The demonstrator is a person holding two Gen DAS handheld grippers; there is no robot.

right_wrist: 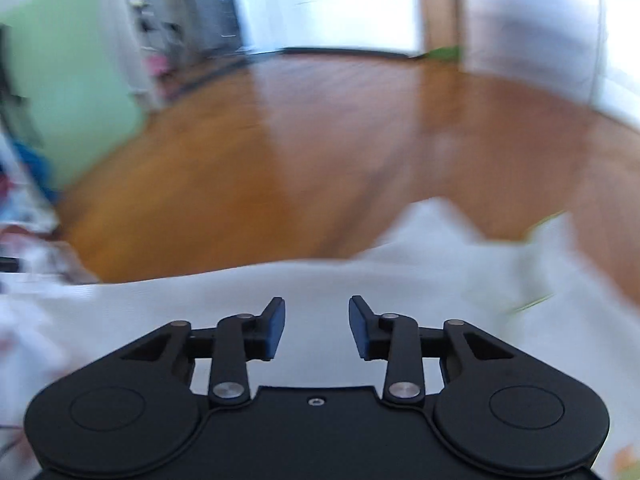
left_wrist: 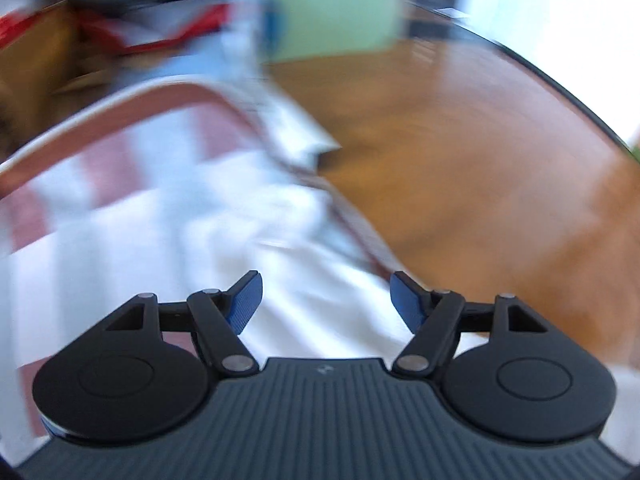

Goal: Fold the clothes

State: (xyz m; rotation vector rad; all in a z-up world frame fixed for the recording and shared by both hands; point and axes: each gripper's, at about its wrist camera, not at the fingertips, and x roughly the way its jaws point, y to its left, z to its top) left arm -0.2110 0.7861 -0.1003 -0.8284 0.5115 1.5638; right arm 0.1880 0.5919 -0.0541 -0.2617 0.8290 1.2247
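A: We see the left gripper (left_wrist: 326, 300) with its blue pads spread wide and nothing between them; below lies the white garment (left_wrist: 168, 232) with pinkish-red stripes and trim, spread on the wooden floor (left_wrist: 460, 168).

B: We see the right gripper (right_wrist: 317, 328) parted more narrowly, also holding nothing; white cloth (right_wrist: 360, 280) lies under it on the same floor.

A: We can read no label or writing; the blur smears everything.

B: Beyond, we make out a pale green panel (right_wrist: 68, 80), a bright doorway (right_wrist: 328, 4) and a cardboard box (left_wrist: 36, 64).
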